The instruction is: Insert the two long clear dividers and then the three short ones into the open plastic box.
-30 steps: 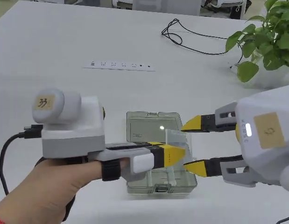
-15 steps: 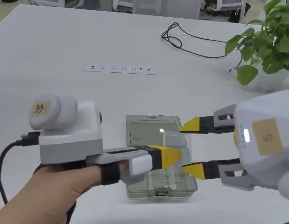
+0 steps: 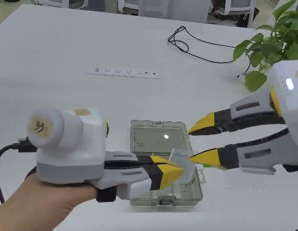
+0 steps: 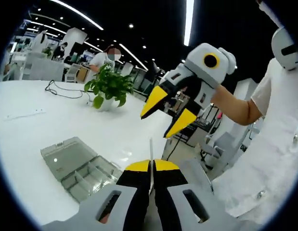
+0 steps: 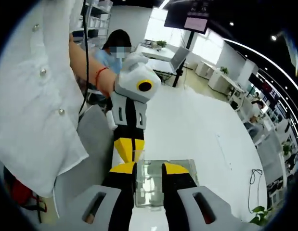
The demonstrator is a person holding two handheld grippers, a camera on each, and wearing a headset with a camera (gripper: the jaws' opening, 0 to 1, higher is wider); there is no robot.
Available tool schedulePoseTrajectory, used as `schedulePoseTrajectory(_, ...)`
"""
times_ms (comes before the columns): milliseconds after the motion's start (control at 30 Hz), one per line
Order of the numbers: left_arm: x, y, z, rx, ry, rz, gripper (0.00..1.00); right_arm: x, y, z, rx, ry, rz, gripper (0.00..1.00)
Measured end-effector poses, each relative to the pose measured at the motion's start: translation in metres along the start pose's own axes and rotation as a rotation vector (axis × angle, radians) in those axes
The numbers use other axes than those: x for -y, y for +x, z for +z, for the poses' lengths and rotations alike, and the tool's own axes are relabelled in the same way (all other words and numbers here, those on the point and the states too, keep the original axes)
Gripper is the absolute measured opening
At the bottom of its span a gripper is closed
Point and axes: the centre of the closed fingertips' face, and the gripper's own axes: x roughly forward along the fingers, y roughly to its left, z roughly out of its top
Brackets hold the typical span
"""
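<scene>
Your right gripper [image 3: 191, 143] has backed away, jaws apart. The left gripper [image 3: 179, 169] alone clamps the clear divider [image 3: 187, 166], box [image 3: 187, 195] beneath its jaws, so seating falls to it.

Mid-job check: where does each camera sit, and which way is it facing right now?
Head view: headset, facing down at the box, right gripper, and left gripper gripping a divider; a hand shows.
Left gripper view: along its shut jaws, toward the right gripper; white shirt shows.
Right gripper view: along its open jaws, facing the left gripper; same shirt shows.
All three share the box.
</scene>
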Motion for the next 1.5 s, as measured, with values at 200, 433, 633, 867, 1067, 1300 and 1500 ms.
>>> schedulePoseTrajectory(200, 0.007, -0.001, 0.002, -0.003, 0.095, -0.038, 0.00, -0.009, 0.002, 0.004, 0.024, 0.049, 0.126, 0.15)
schedulePoseTrajectory(433, 0.011, -0.002, 0.000, -0.024, 0.179, -0.062, 0.00, -0.018, 0.009, -0.002, 0.005, 0.071, 0.221, 0.12)
schedulePoseTrajectory(633, 0.014, -0.002, 0.005, -0.001, 0.202, -0.074, 0.00, -0.026, 0.013, -0.004, -0.004, 0.078, 0.268, 0.09)
schedulePoseTrajectory(867, 0.017, -0.003, 0.007, 0.014, 0.211, -0.075, 0.00, -0.033, 0.018, -0.003, -0.005, 0.074, 0.293, 0.04)
schedulePoseTrajectory(1067, 0.018, -0.004, 0.005, 0.010, 0.219, -0.075, 0.00, -0.035, 0.019, -0.004, -0.001, 0.077, 0.300, 0.03)
schedulePoseTrajectory(1300, 0.020, -0.005, 0.003, 0.011, 0.225, -0.073, 0.00, -0.037, 0.019, -0.004, 0.003, 0.084, 0.303, 0.03)
schedulePoseTrajectory(1500, 0.019, -0.005, 0.004, 0.021, 0.208, -0.059, 0.00, -0.037, 0.020, -0.003, 0.008, 0.086, 0.296, 0.03)
